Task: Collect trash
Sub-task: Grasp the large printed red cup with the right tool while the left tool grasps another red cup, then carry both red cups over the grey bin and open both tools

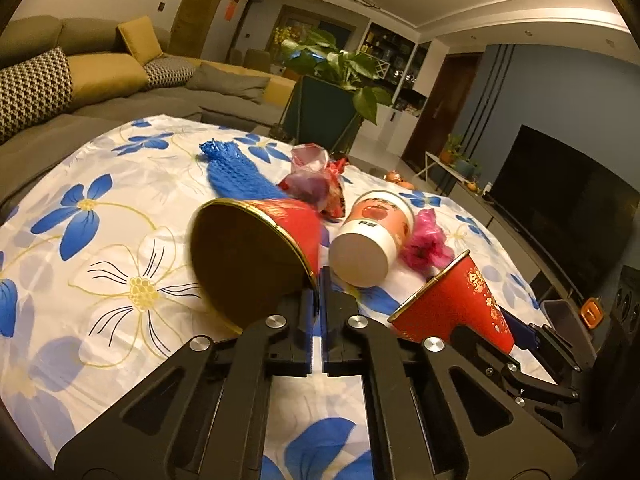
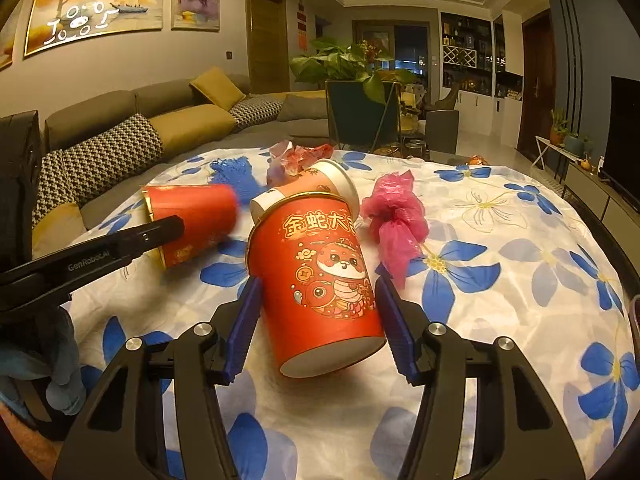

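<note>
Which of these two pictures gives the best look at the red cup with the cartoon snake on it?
The right wrist view: the snake cup sits centred between the right claw fingers, its printed side facing the camera. The left wrist view shows that cup only at the right, tilted and partly hidden by the claw.

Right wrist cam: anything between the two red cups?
Only bare flowered tablecloth between the snake-print red cup and the other red cup; the left tool's arm crosses just in front.
</note>
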Demonstrator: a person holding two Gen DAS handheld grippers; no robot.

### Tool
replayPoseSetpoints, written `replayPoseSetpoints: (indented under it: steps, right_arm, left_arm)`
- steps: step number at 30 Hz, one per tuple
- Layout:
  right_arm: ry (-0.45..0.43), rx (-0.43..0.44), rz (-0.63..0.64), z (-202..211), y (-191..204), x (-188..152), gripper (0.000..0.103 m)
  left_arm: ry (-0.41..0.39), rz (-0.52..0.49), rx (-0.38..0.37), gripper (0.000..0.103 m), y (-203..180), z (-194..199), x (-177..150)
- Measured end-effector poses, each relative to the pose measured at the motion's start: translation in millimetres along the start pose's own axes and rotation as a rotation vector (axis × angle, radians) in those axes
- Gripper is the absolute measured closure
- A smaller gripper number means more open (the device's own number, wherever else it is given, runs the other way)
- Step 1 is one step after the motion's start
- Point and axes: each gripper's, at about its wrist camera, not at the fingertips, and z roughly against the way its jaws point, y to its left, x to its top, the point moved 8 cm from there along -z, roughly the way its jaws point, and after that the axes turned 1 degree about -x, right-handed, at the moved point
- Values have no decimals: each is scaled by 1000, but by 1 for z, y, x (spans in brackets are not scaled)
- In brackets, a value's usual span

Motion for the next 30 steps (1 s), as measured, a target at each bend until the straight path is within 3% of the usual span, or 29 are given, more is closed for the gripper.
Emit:
replayPoseSetpoints:
  steps: [15, 30]
  right_arm:
    - [-88, -33, -105, 57, -33, 0, 46]
    - [-197, -138, -191, 126, -97, 2, 46]
  left_arm:
    - [-71, -64, -68, 102, -54, 49, -3]
    - [-57, -162, -179, 102, -144, 52, -16]
